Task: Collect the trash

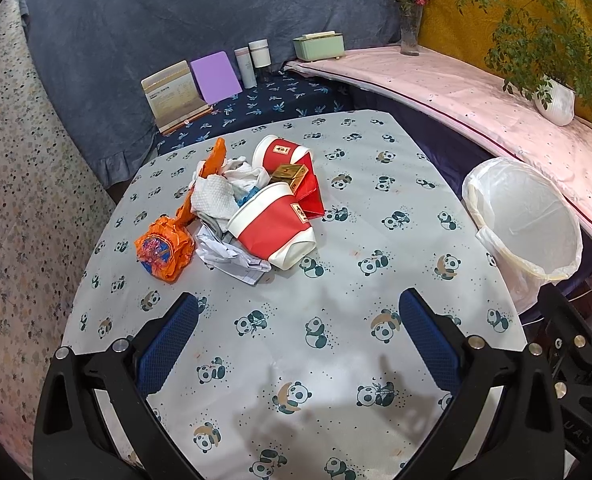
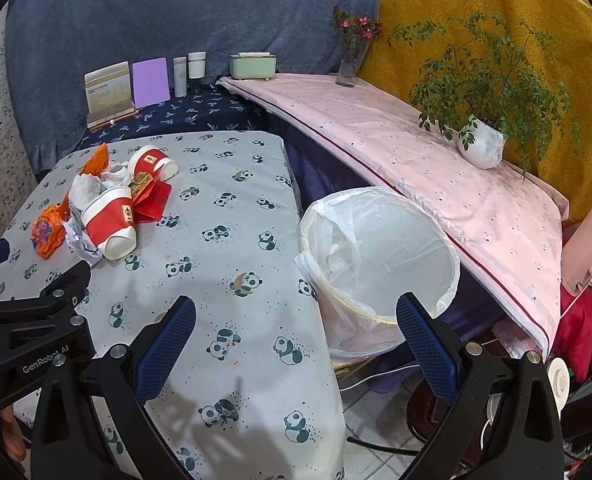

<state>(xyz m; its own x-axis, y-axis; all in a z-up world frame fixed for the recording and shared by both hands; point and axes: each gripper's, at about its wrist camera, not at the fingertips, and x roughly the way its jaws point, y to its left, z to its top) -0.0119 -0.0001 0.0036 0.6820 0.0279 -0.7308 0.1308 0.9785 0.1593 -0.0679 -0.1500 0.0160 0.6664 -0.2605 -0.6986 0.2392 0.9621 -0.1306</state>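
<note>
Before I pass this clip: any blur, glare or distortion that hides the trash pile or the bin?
Left wrist: sharp; fisheye bends the table edges, dark vignette in the corners, soft shadows near the left gripper; trash pile clear. Right wrist: same bending; bin liner bright but readable, no blur; right gripper open over the table edge.

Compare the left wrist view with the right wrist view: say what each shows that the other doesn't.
Left wrist only: nothing notable; its own open left gripper over the table.

Right wrist only: the floor under the bin, a pink box at far right, and its open right gripper.

Both: the trash pile with two red cups, the orange wrapper, the lined bin, and the potted plant.
</note>
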